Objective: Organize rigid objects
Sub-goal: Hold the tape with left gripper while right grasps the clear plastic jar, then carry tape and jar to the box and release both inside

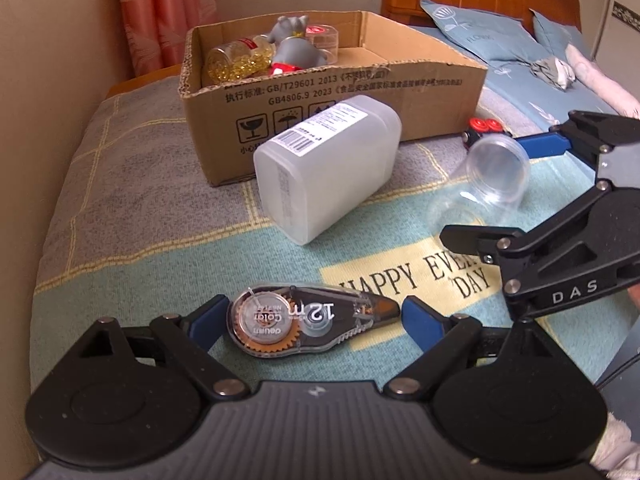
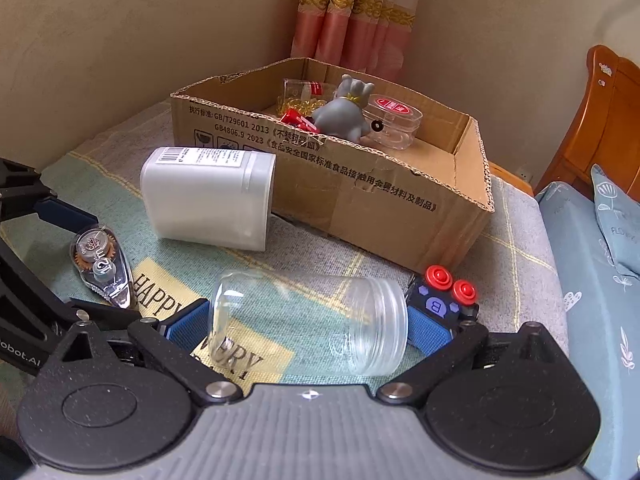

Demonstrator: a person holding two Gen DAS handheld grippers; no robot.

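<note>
A correction tape dispenser (image 1: 308, 322) lies on the patterned mat between the fingers of my left gripper (image 1: 316, 320), which is open around it; it also shows in the right wrist view (image 2: 102, 266). A clear plastic jar (image 2: 312, 320) lies on its side between the fingers of my right gripper (image 2: 308, 326), which is open around it; the jar also shows in the left wrist view (image 1: 484, 180). A white plastic container (image 1: 326, 172) lies on its side in front of the cardboard box (image 1: 440, 92). A small black toy with red buttons (image 2: 444, 294) lies beside the jar.
The cardboard box (image 2: 400, 196) holds a grey figurine (image 2: 344, 112), a jar of yellow capsules (image 1: 236, 62) and a clear case (image 2: 396, 120). A wall and pink curtain (image 2: 352, 12) stand behind. Blue bedding (image 1: 500, 48) lies to the right.
</note>
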